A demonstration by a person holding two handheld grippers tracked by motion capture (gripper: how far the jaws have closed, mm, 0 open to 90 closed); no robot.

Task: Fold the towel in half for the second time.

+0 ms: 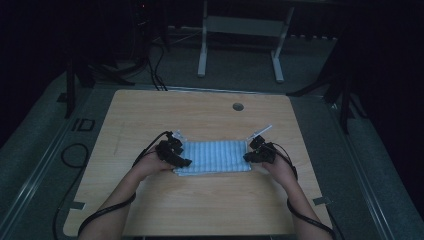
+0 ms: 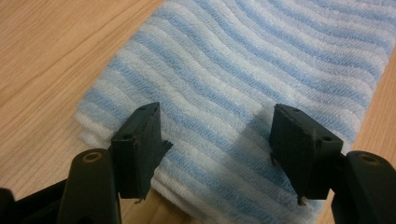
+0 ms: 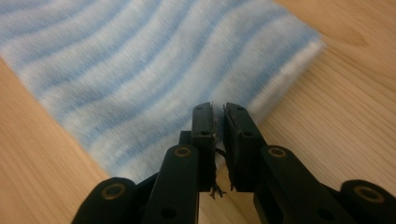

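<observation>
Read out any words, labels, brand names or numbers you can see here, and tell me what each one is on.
None can be read: the blue and white striped towel bears no tag or print, and the wooden table is unmarked.
A pale mark on the floor left of the table may be lettering, too dim to read.

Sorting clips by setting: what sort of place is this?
Likely a lab or workshop, dimly lit: a bare wooden table with a cable hole, loose cables on the floor, and a metal frame behind.
</observation>
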